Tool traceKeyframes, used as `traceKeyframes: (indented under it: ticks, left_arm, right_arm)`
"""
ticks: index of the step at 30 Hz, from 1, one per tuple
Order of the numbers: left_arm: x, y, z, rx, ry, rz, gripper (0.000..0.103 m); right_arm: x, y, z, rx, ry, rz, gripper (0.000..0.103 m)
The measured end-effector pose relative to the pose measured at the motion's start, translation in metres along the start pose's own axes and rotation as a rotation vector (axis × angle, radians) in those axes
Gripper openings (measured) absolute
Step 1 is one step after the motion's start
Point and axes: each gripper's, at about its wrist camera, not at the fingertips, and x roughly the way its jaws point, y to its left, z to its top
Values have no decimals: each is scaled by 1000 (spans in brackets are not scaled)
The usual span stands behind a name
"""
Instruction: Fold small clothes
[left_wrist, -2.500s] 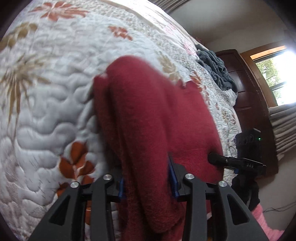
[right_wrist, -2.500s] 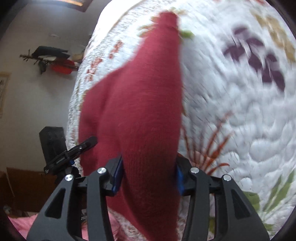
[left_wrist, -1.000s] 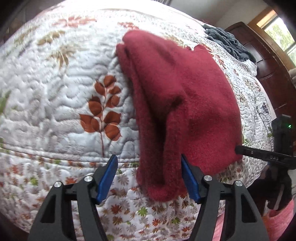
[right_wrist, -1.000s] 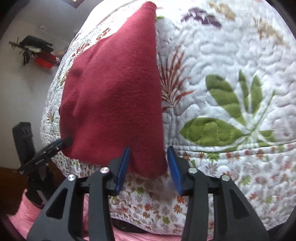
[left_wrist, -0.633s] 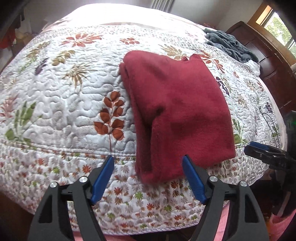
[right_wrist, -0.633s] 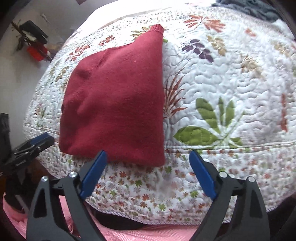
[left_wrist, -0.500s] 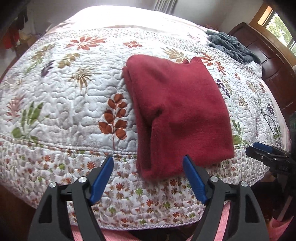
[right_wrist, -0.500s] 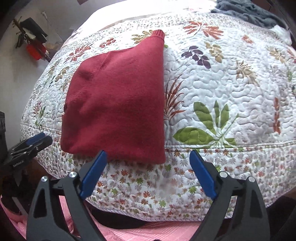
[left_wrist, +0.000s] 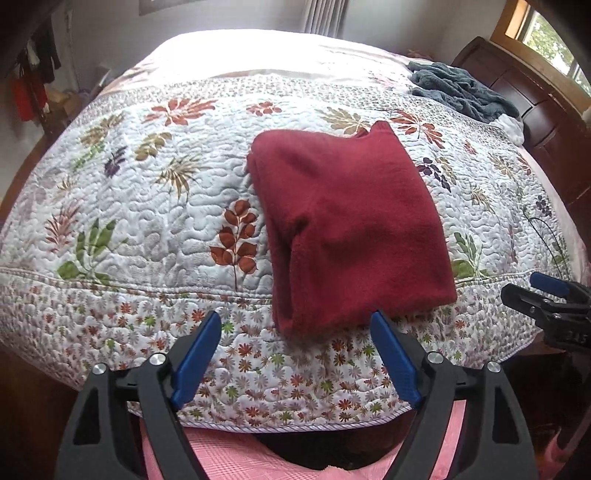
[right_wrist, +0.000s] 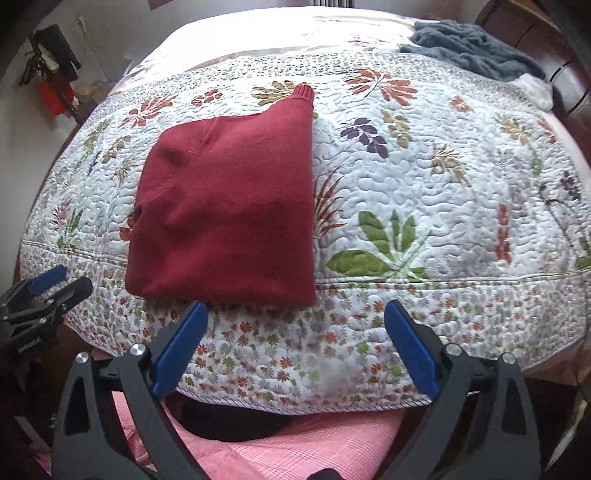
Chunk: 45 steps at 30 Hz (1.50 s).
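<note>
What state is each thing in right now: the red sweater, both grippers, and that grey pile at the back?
red sweater: folded into a compact rectangle, lying flat near the front edge of the quilt, nothing gripping it.
left gripper: open, empty, blue fingers spread just short of the sweater.
right gripper: open, empty, clear of the sweater.
grey garment: crumpled, unfolded, at the far side of the bed.
quilt: spread flat over the bed.

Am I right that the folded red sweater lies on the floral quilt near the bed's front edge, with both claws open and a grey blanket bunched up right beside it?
Not quite. The grey blanket lies far back on the floral quilt, well apart from the folded red sweater, as the right wrist view shows. The rest holds: the sweater sits near the front edge, and the left claw and right claw are both open.
</note>
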Motion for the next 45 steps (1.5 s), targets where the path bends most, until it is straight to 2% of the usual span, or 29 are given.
traceKeyframes:
  ticks: [9, 13, 23, 45]
  left_arm:
    - [-13, -5, 0, 3, -25, 42, 83]
    - [-18, -7, 0, 0, -31, 54, 84]
    - [-28, -16, 0, 9, -55, 87, 84]
    - [-12, -20, -1, 21, -10, 110, 84]
  right_arm:
    - [-27, 8, -2, -16, -61, -63, 97]
    - [-35, 12, -4, -15, -76, -57, 98]
    - [-34, 17, -6, 4, -26, -43, 100]
    - [-21, 5, -6, 29, -2, -89, 100]
